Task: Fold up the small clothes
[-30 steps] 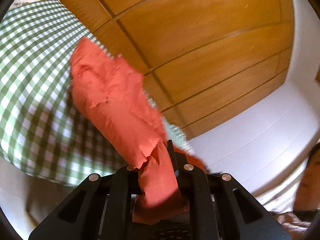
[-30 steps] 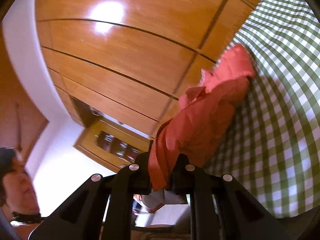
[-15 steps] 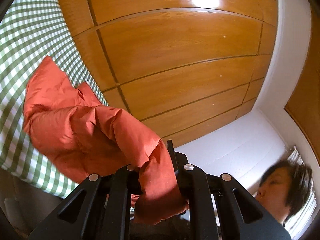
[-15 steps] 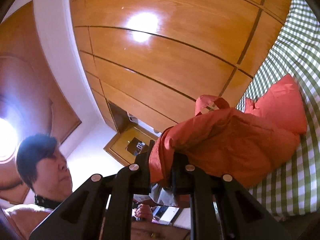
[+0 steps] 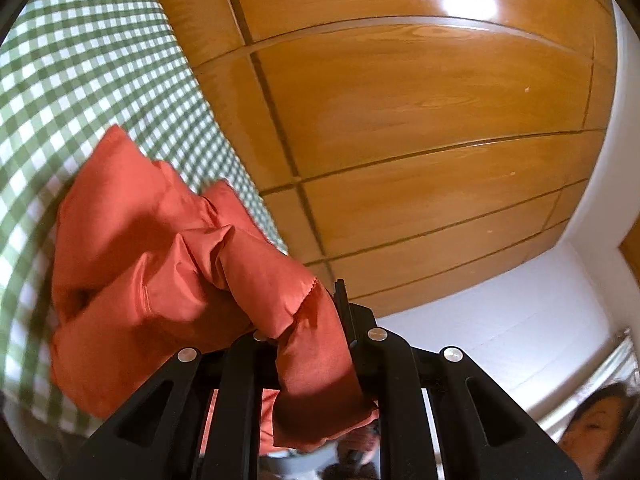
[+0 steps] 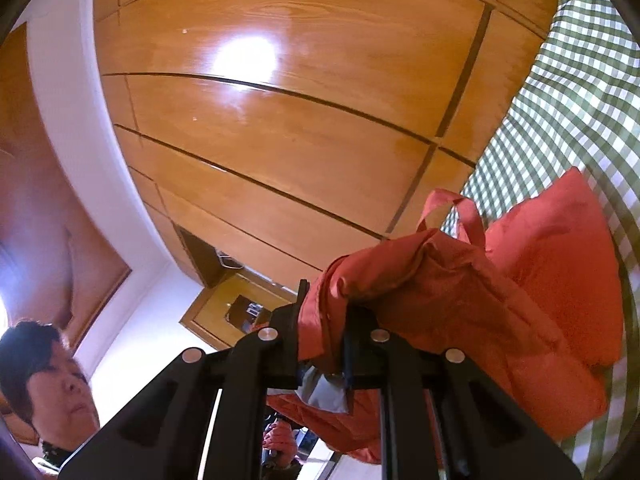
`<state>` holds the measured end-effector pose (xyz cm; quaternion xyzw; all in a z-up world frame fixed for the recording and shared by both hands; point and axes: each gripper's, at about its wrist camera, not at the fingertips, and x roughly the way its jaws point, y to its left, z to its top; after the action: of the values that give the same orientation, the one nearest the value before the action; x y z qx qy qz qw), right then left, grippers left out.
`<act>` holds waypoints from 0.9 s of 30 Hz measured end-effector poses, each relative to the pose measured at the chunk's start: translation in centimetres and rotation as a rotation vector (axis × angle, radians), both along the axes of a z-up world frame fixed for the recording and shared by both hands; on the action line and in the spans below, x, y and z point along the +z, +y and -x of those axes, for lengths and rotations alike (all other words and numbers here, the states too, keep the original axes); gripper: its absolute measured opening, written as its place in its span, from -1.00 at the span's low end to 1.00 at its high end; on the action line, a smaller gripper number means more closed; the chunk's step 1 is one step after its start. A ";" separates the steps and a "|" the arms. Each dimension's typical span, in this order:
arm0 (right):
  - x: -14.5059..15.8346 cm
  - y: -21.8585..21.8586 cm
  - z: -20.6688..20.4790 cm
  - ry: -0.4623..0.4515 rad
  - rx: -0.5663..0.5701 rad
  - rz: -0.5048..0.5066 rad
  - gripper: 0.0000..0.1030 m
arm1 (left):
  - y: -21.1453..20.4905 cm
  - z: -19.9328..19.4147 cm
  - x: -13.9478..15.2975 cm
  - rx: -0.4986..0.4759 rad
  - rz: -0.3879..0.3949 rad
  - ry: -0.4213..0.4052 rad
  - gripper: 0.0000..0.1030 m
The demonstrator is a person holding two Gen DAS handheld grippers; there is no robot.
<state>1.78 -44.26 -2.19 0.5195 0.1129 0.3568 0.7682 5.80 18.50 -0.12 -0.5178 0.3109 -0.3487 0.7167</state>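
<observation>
Orange garment looks light, soft and floppy (slippery-ish sheen), bunched up between both hands over the green checked cloth; left gripper and right gripper each clamped on an edge, so corners seem best

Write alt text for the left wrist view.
The left gripper is clamped shut on a bunched orange-red garment that trails left over a green checked cloth. Glossy wooden panels fill the background, and part of a person shows at the lower right.
</observation>
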 end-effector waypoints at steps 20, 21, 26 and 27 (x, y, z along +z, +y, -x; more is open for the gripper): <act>-2.7 1.5 -6.1 0.254 -0.385 0.499 0.38 | -6.3 -5.0 -1.4 0.269 -0.531 -0.078 0.77; -2.1 2.3 -5.9 0.254 -0.401 0.574 0.38 | -7.5 -4.7 -1.2 0.262 -0.589 -0.116 0.77; 1.7 9.0 -7.4 0.212 -0.414 1.038 0.40 | -12.4 -5.0 -1.2 0.204 -0.831 -0.214 0.79; 1.9 10.4 -8.2 0.205 -0.398 1.119 0.41 | -13.2 -5.3 -1.3 0.203 -0.882 -0.221 0.79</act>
<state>9.97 -33.90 -0.24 0.0794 0.2575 0.0409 0.9622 11.08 5.28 -1.47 -0.1510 0.2990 -0.1646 0.9278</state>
